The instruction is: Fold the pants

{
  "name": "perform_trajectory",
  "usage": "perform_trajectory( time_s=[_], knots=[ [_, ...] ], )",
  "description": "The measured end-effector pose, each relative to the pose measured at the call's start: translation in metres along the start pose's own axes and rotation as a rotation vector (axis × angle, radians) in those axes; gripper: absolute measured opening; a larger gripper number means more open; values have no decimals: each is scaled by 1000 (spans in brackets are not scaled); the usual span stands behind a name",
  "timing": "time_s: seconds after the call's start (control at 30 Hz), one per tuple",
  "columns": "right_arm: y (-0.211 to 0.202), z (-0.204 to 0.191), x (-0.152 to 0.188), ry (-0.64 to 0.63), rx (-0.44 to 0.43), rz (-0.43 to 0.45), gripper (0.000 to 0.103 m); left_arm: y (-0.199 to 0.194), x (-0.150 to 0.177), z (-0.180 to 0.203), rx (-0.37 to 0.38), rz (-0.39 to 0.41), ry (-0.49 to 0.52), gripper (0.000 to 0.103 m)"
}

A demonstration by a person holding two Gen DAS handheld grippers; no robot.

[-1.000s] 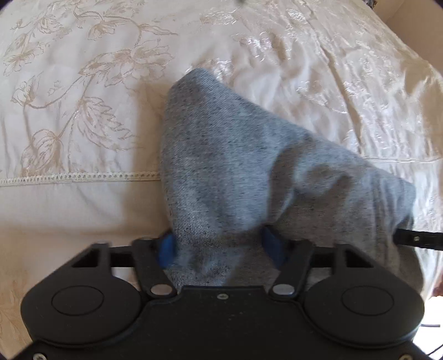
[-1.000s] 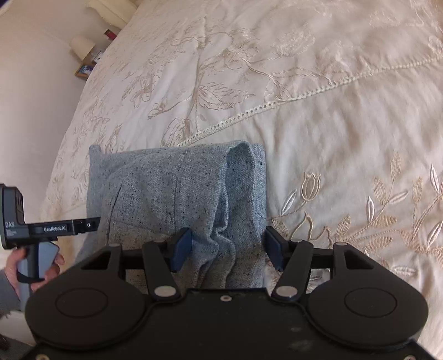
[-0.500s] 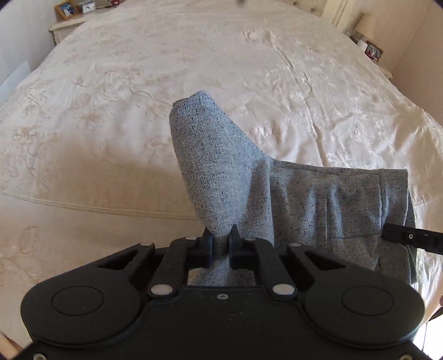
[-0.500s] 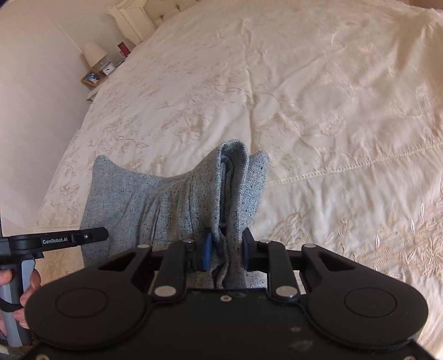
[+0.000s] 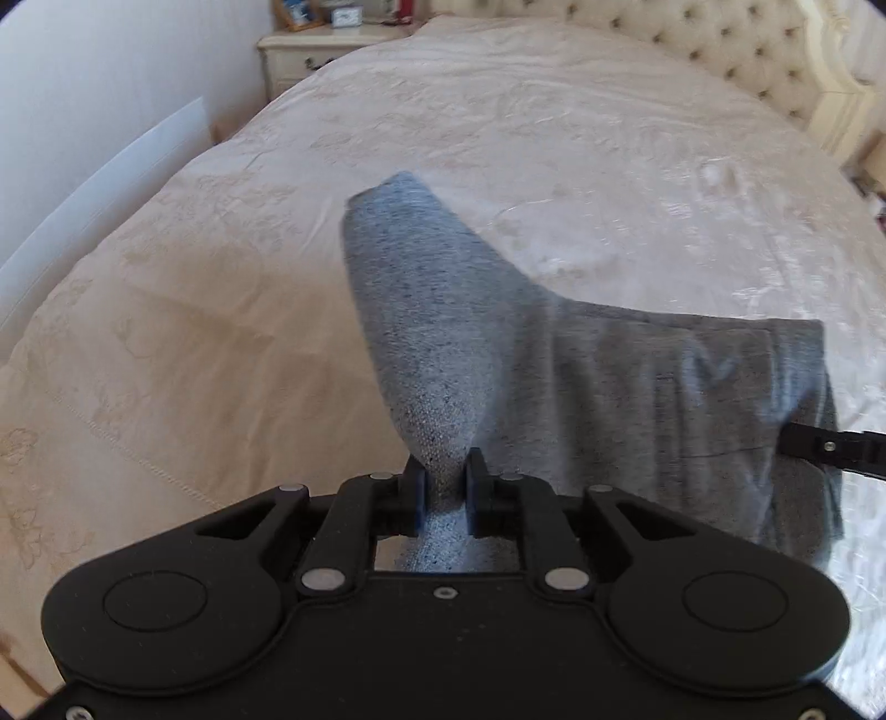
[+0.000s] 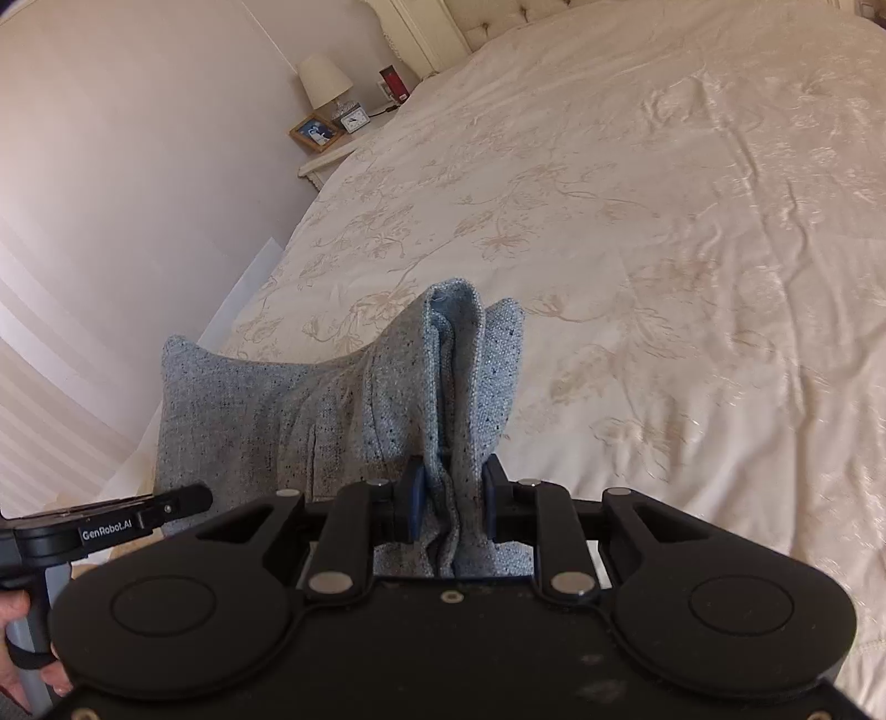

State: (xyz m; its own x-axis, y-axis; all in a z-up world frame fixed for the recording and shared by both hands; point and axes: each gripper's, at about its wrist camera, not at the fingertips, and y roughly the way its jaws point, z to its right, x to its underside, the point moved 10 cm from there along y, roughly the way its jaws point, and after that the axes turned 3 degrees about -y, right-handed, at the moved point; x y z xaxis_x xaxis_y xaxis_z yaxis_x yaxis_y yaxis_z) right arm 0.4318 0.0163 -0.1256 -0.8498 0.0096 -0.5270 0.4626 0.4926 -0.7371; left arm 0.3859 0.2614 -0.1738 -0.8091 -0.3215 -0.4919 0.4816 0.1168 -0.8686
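The grey speckled pants [image 5: 554,354] are folded into a short stack and held up off the cream bedspread [image 5: 166,332]. My left gripper [image 5: 446,490] is shut on one corner of the pants. My right gripper [image 6: 451,501] is shut on the opposite corner, where several bunched layers of the pants [image 6: 332,410] stand up between the fingers. The cloth hangs stretched between the two grippers. The right gripper's tip shows at the right edge of the left wrist view [image 5: 830,446], and the left gripper shows at the lower left of the right wrist view [image 6: 111,523].
The wide bed has a tufted headboard [image 5: 720,39] at the far end. A nightstand [image 5: 315,50] with a framed photo and clock stands beside it. The right wrist view shows a lamp [image 6: 324,83] on a nightstand and a wall [image 6: 111,221] along the bed's side.
Both grippers closed on the pants corners and lifted them off the bed. The views tilted up and now take in the headboard and nightstands.
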Motion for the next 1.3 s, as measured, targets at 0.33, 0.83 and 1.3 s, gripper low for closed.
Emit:
perform_trajectory(
  time_s=[0.33, 0.83, 1.3],
  knots=[
    [51, 20, -3, -99, 300, -10, 32, 16, 43, -60, -217, -70, -190, 22],
    [-41, -68, 61, -194, 171, 11, 32, -91, 72, 21, -108, 4, -39, 27],
    [-106, -97, 82, -238, 169, 69, 32, -123, 94, 34, -97, -2, -42, 27]
  ],
)
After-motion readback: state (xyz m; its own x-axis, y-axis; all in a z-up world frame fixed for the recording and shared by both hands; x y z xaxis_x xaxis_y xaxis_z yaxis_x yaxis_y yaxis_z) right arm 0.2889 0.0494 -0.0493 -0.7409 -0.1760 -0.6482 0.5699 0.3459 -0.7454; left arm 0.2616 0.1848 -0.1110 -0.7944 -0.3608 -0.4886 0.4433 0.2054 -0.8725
